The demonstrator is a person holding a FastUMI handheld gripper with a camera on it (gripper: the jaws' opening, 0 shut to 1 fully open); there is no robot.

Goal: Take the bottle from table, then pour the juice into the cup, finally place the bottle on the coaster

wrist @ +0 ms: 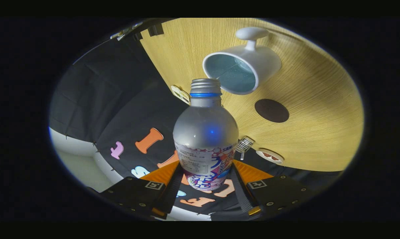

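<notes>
Bottle [205, 132]: uncapped, clamped between both fingers [173, 186]. Cup [241, 68]: beyond its mouth, 1 o'clock. Coaster [272, 110]: 2 o'clock, on desk [319, 109].

Wooden table [319, 109]: cup [243, 66], coaster [272, 110].

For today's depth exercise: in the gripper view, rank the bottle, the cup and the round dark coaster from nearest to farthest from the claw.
1. The bottle, clamped between the two fingers of the claw.
2. The coaster, on the wooden table beyond the bottle, to one side of its neck.
3. The cup, just past the coaster, its opening facing the bottle's mouth.
</notes>
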